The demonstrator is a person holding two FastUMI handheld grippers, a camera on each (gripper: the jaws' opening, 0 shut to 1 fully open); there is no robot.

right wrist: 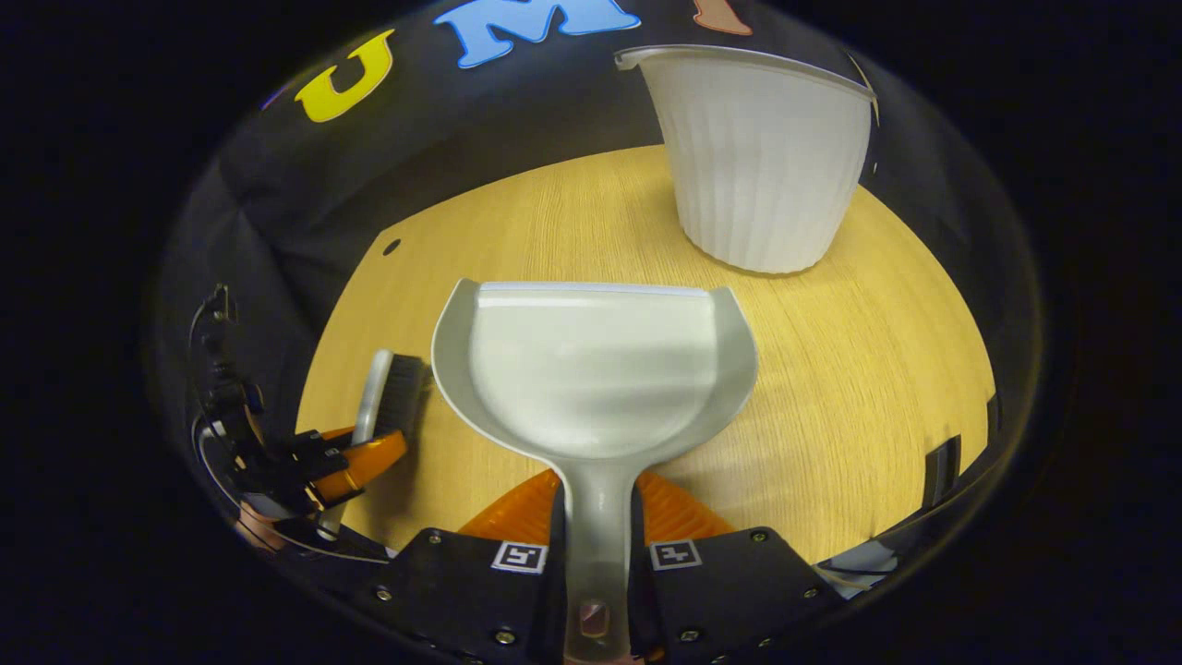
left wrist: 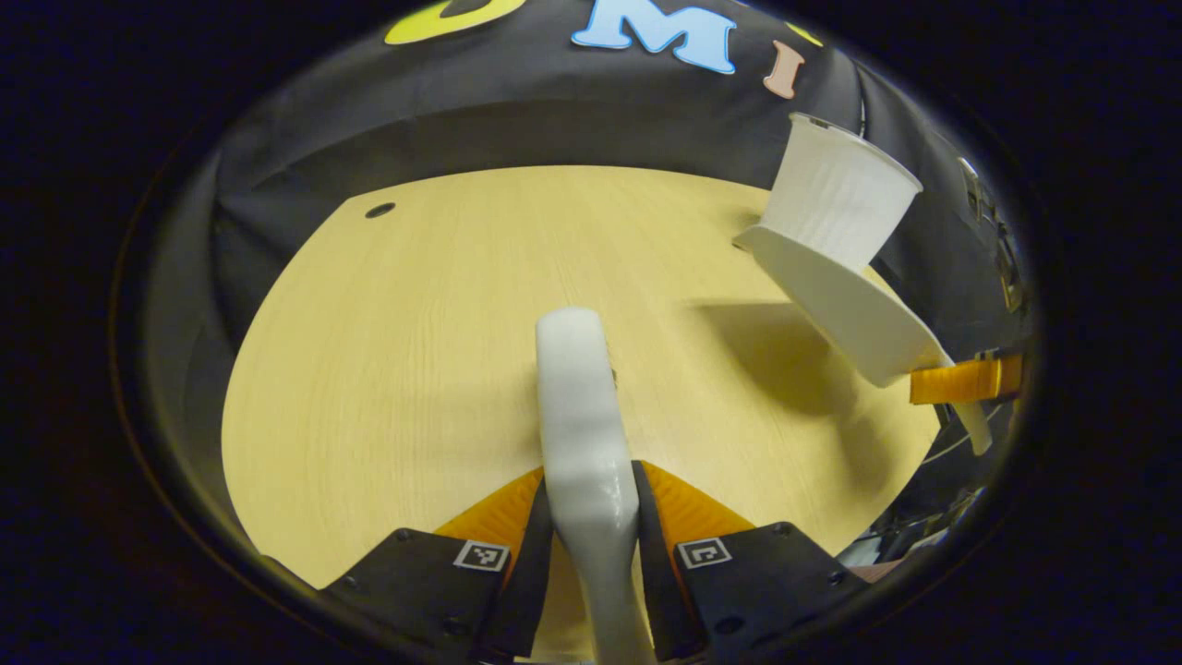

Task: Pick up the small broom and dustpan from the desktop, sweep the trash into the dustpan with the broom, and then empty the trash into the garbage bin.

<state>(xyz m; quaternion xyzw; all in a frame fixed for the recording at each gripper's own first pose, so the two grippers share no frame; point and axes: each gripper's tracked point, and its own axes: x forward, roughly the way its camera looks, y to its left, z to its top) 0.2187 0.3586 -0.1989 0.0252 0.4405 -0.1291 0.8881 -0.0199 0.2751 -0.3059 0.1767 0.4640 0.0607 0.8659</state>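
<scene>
Wooden desktop (right wrist: 877,369): white dustpan (right wrist: 591,369) empty; ribbed white bin (right wrist: 762,166).

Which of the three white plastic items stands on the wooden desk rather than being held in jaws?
The ribbed white plastic bin; the white dustpan and white-handled broom are each held off the desk.

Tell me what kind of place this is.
Likely a staged recording booth, not a real home: a bare wooden desktop backed by black cloth, with just a white ribbed bin, a dustpan and a small broom held by handheld tools.
</scene>
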